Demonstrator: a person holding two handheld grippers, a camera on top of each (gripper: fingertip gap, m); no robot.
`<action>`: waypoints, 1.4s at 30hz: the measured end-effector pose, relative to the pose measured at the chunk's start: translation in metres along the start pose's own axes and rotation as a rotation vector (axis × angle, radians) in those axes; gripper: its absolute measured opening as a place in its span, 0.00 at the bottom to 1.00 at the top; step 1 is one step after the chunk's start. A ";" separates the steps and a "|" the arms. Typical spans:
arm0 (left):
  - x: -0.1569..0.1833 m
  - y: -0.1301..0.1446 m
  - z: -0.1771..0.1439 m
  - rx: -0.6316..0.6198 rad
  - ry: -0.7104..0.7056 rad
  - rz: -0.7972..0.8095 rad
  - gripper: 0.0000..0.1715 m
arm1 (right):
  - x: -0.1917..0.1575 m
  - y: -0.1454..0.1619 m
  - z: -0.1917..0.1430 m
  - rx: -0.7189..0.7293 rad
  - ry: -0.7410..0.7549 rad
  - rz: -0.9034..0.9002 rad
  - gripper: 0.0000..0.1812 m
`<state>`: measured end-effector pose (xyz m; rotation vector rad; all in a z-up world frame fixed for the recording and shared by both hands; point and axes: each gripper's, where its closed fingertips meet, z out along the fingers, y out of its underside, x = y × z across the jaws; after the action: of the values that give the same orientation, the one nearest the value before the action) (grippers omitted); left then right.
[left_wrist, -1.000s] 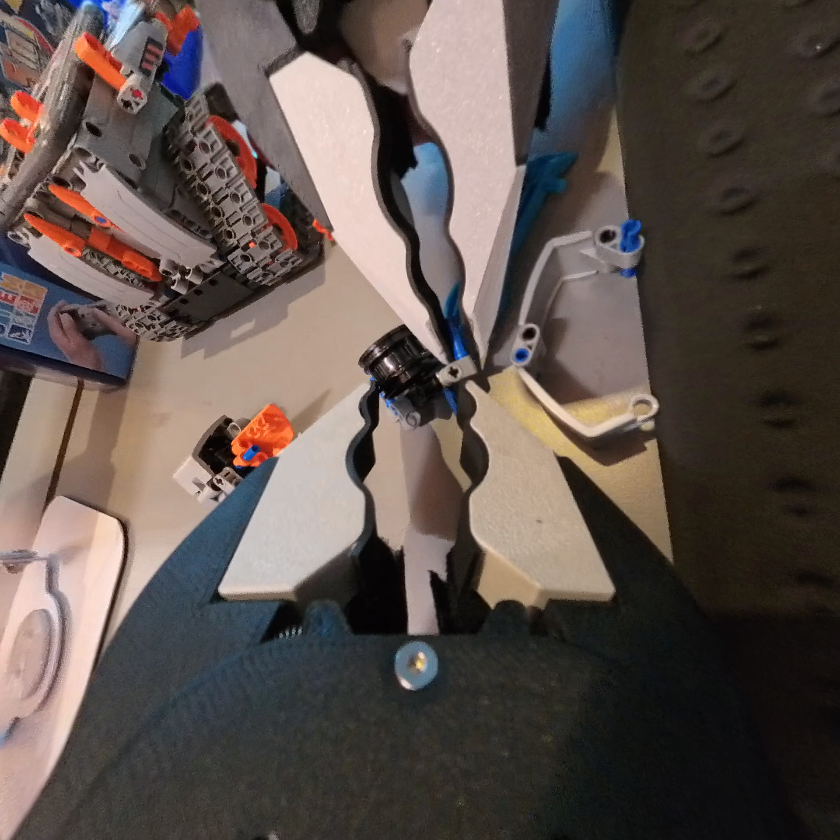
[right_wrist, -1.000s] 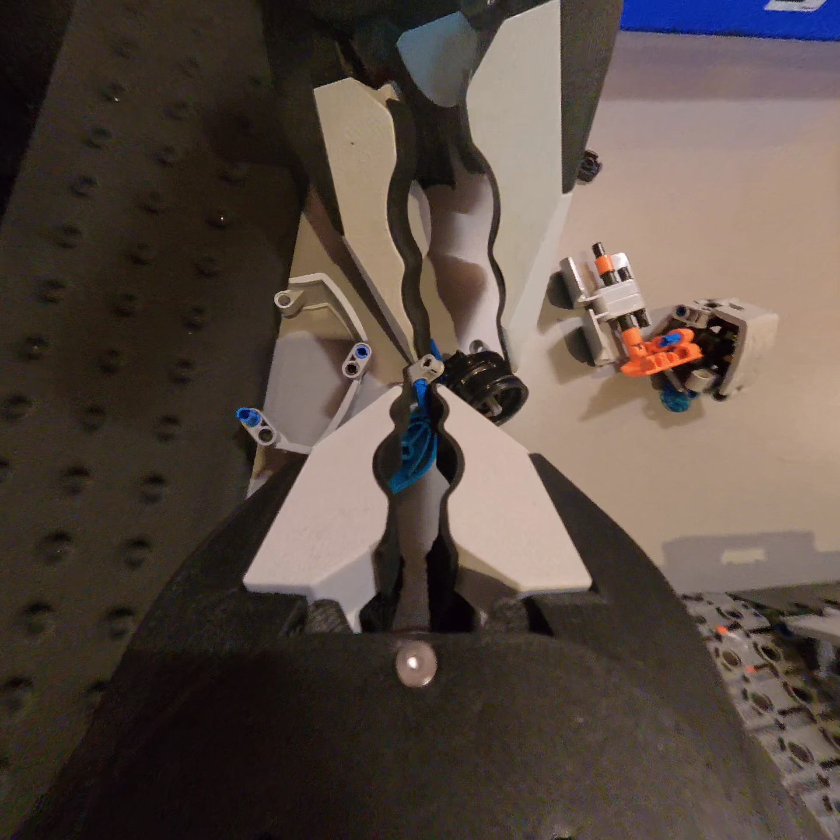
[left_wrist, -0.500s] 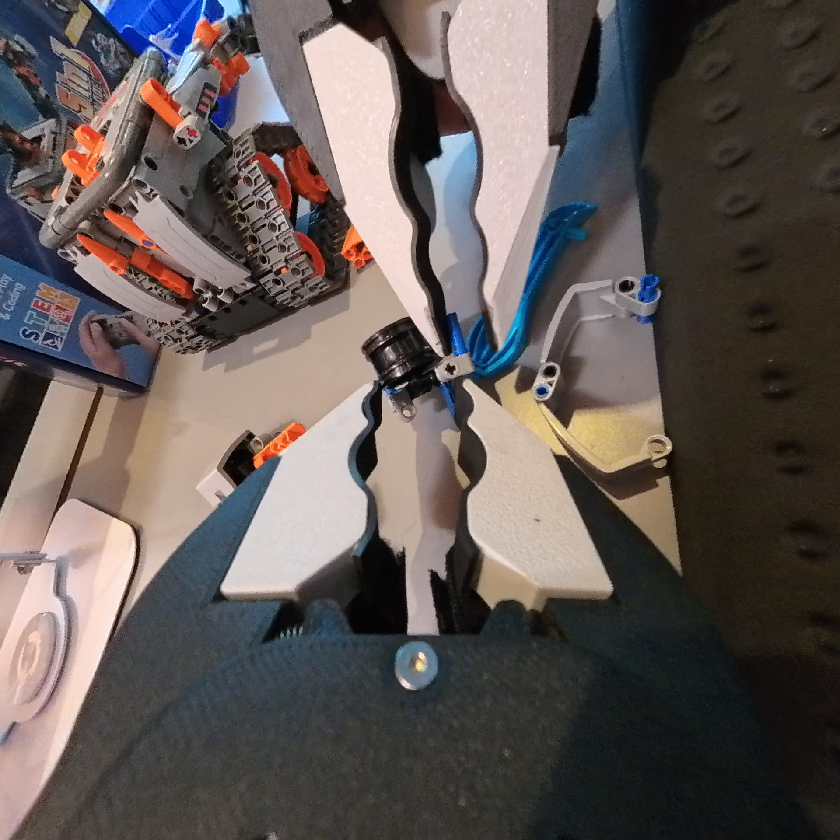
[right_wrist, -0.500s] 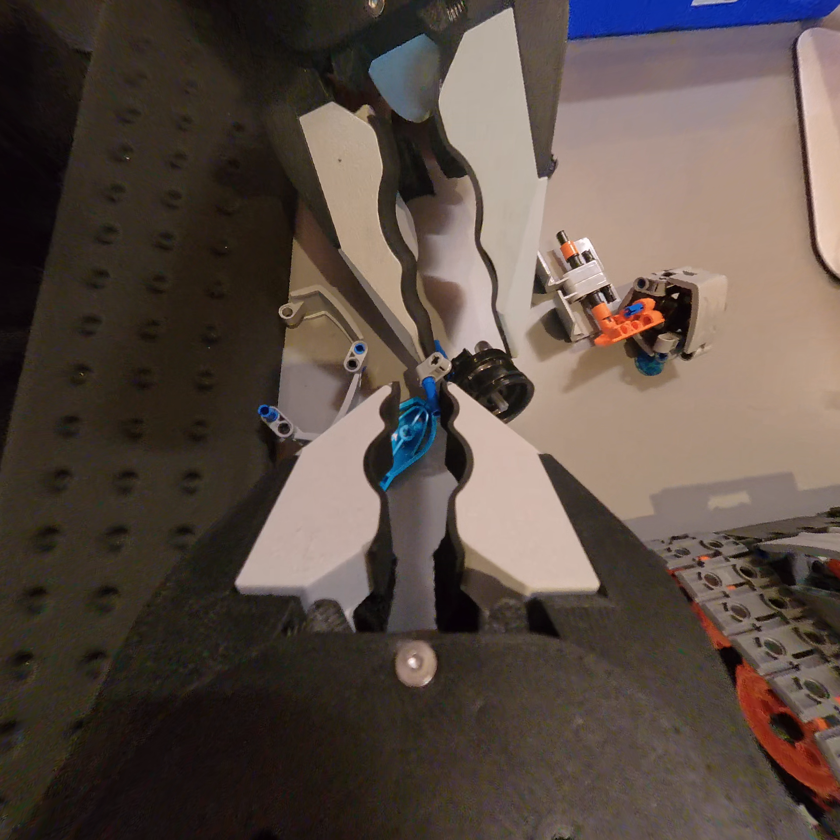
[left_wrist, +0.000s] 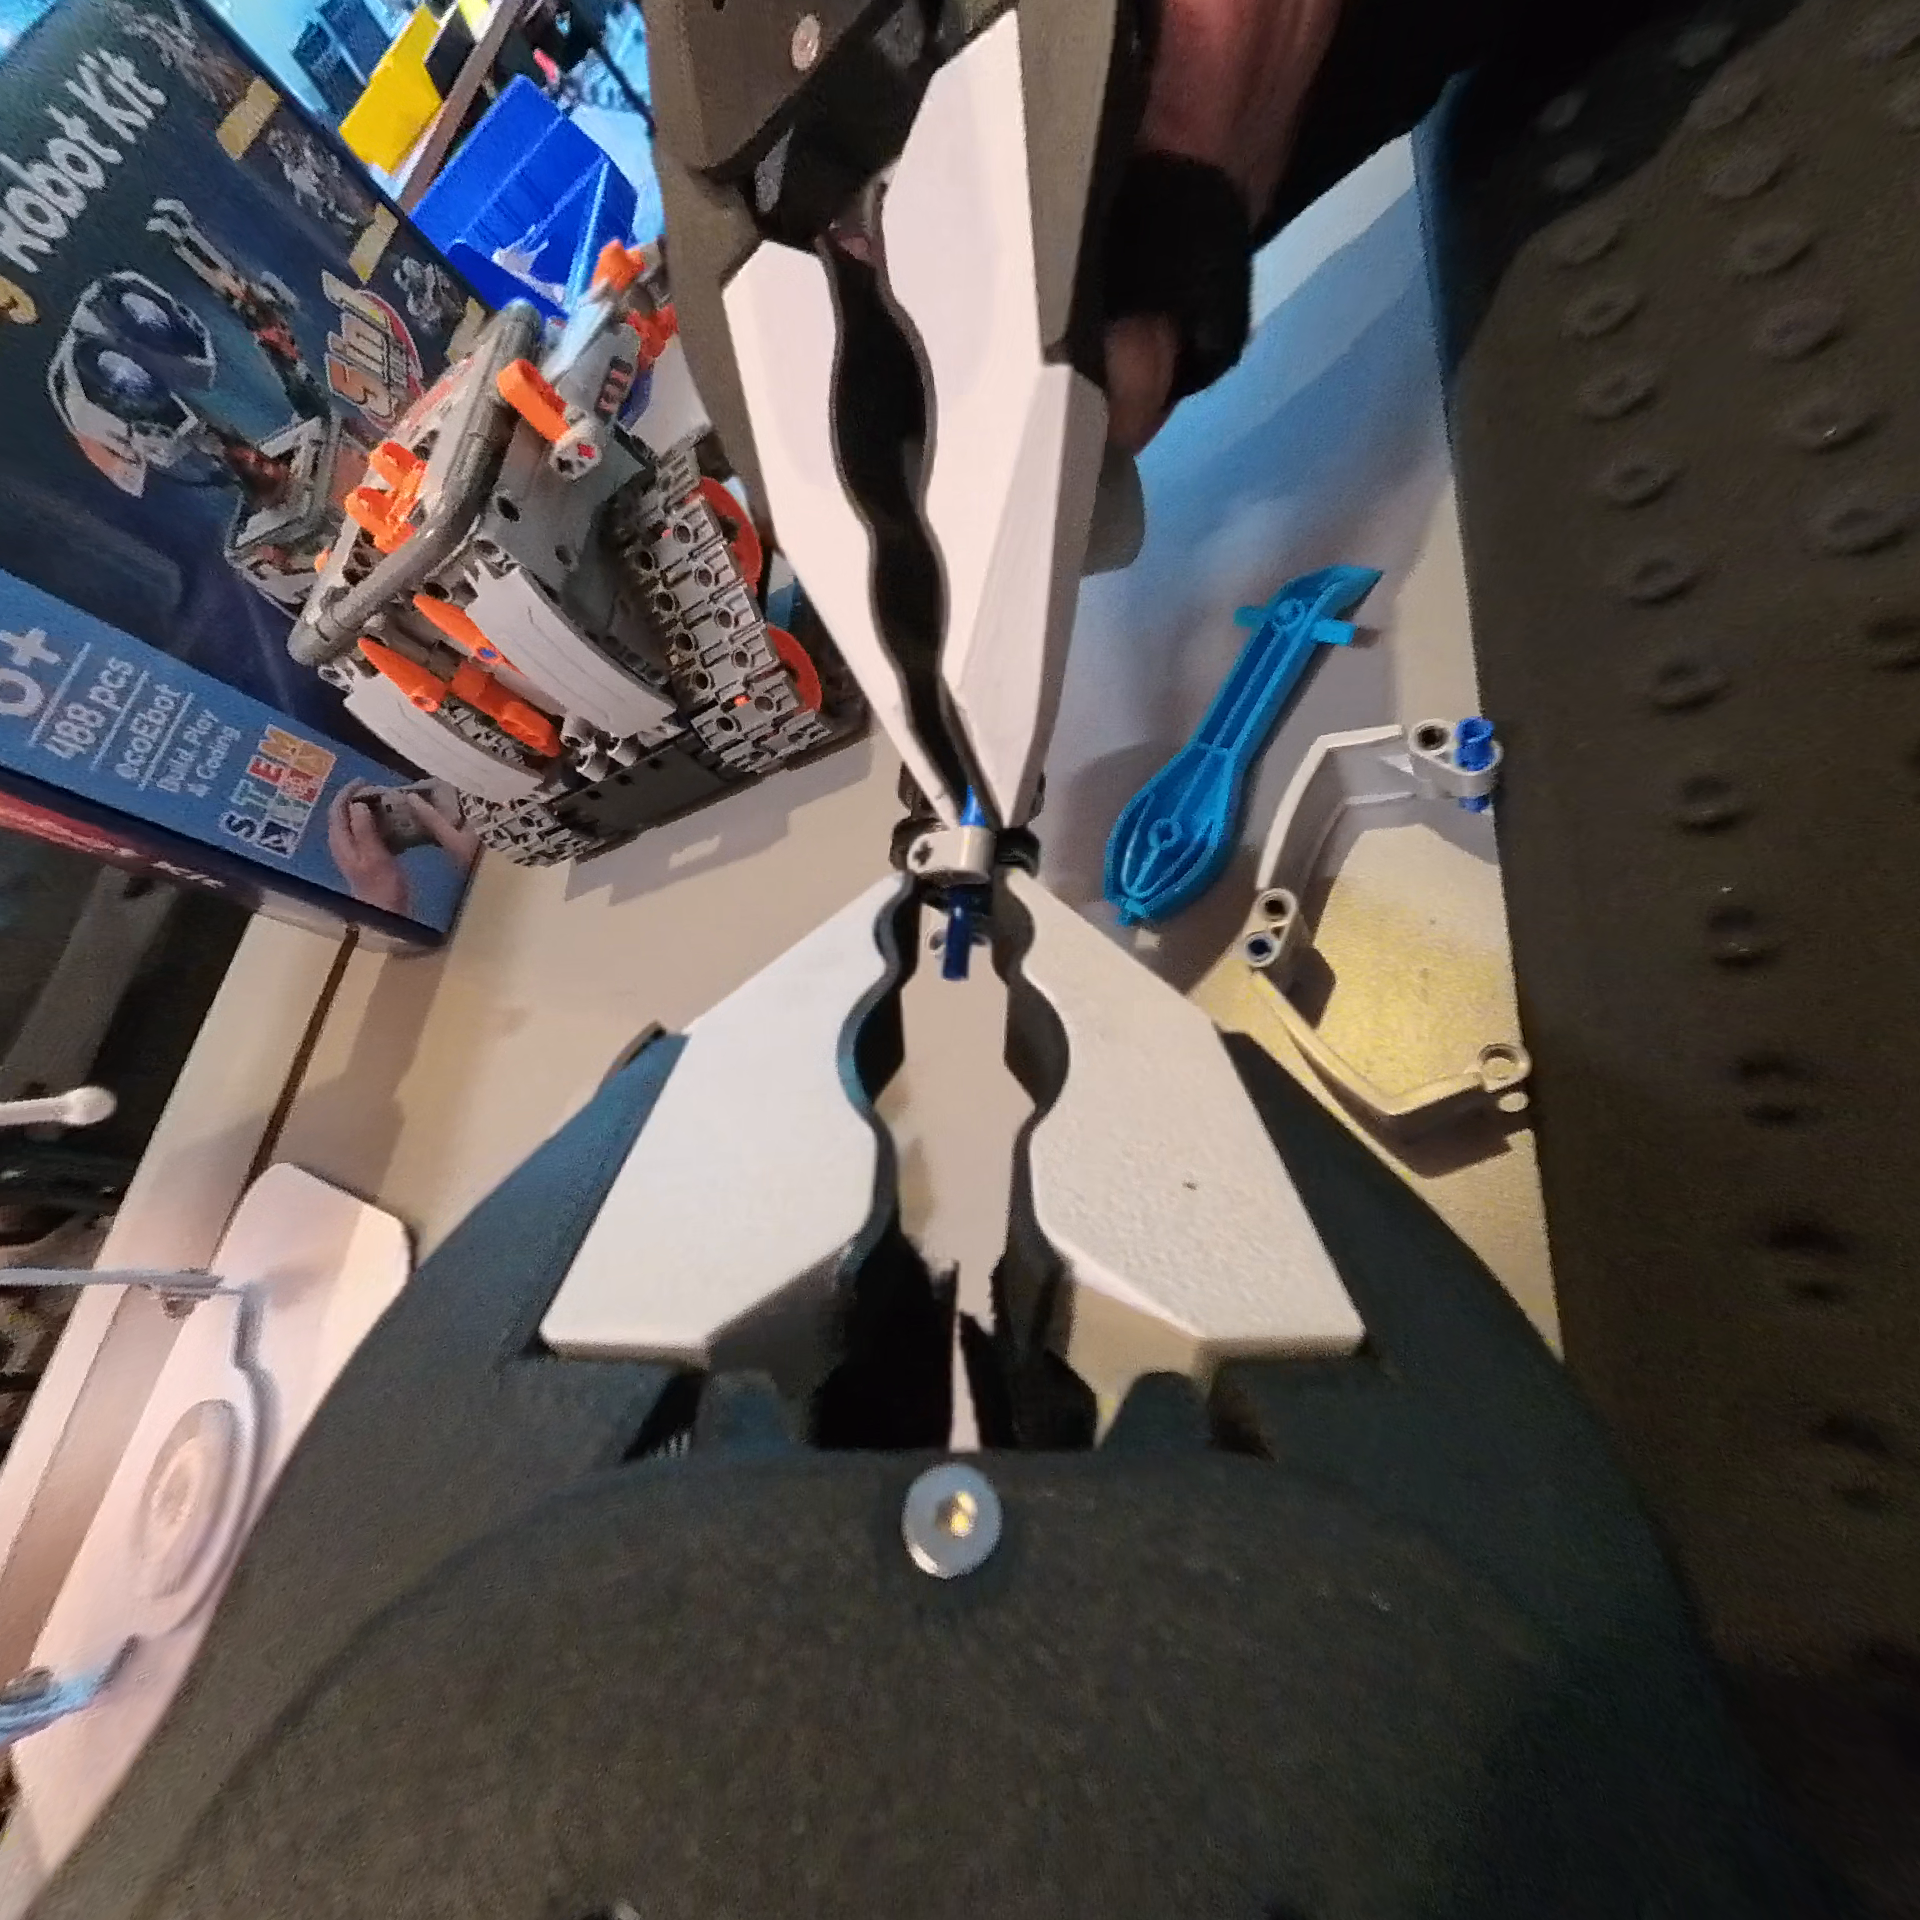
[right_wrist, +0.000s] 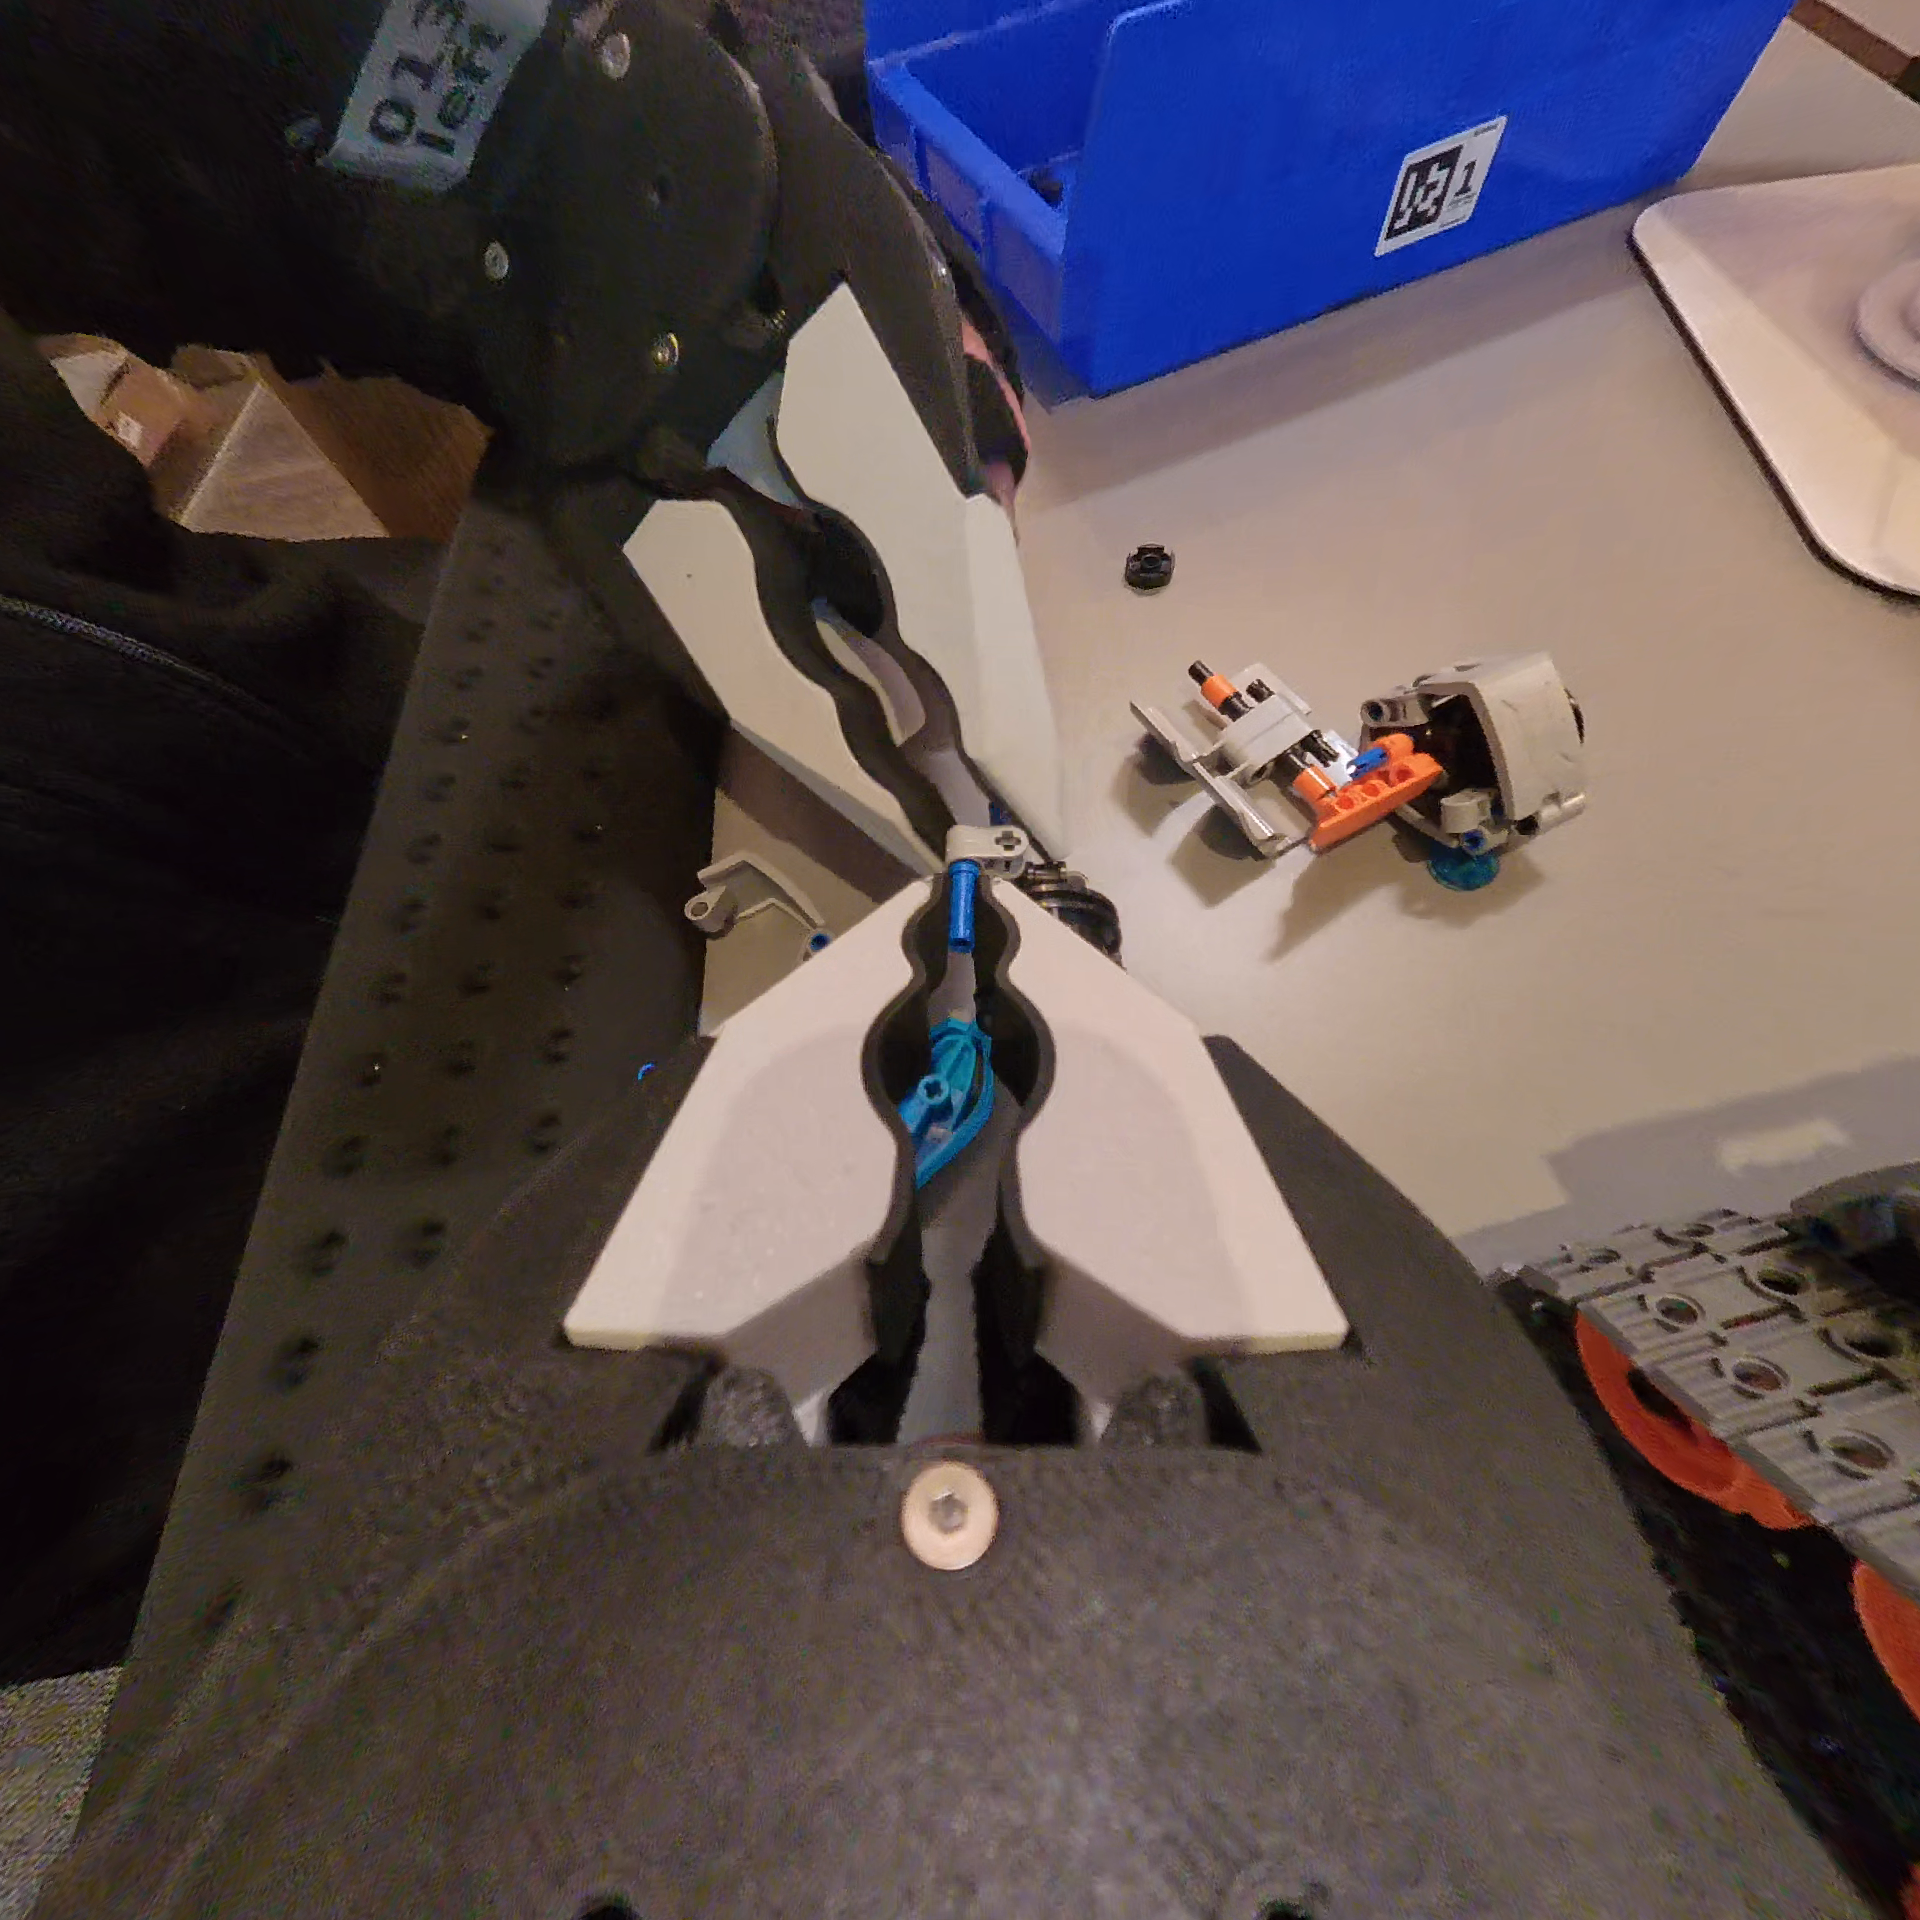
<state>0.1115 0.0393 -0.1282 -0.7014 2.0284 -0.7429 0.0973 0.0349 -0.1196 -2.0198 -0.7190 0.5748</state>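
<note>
My left gripper (left_wrist: 958, 883) and right gripper (right_wrist: 961, 883) meet tip to tip above the beige table (right_wrist: 1455, 1039). Between them is a small grey connector (left_wrist: 951, 847) with a blue pin (left_wrist: 956, 935) through it and a black wheel (right_wrist: 1075, 899) behind it. The left gripper is shut on the connector-and-wheel piece. The right gripper is shut on the blue pin (right_wrist: 958, 909), and in the left wrist view it reaches in from above. The wheel is mostly hidden in the left wrist view.
A blue flat tool (left_wrist: 1226, 748) and a grey curved panel (left_wrist: 1351, 914) lie beside a black perforated mat (left_wrist: 1714, 727). A tracked grey-orange model (left_wrist: 561, 644) stands by a kit box (left_wrist: 156, 520). A grey-orange subassembly (right_wrist: 1371, 758), a black round part (right_wrist: 1148, 566) and a blue bin (right_wrist: 1299, 177) lie farther off. Both grippers' tips are close together, under 4 cm apart.
Both grippers have risen and tilted together with the piece held between them. The blue tool now lies in full view on the table. The wheel has turned behind the connector.
</note>
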 end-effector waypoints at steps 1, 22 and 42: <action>0.001 -0.001 -0.001 0.012 0.018 -0.013 0.06 | -0.001 0.000 0.000 0.000 -0.002 -0.002 0.01; -0.005 0.018 0.004 -0.198 -0.125 0.177 0.03 | 0.011 0.006 0.013 -0.123 0.141 -0.076 0.01; -0.024 -0.013 -0.017 0.195 0.161 -0.363 0.03 | 0.024 -0.016 -0.010 -0.024 0.287 -0.147 0.17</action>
<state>0.1114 0.0513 -0.0989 -0.9312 1.9569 -1.2242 0.1170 0.0524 -0.1034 -1.9982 -0.6931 0.1859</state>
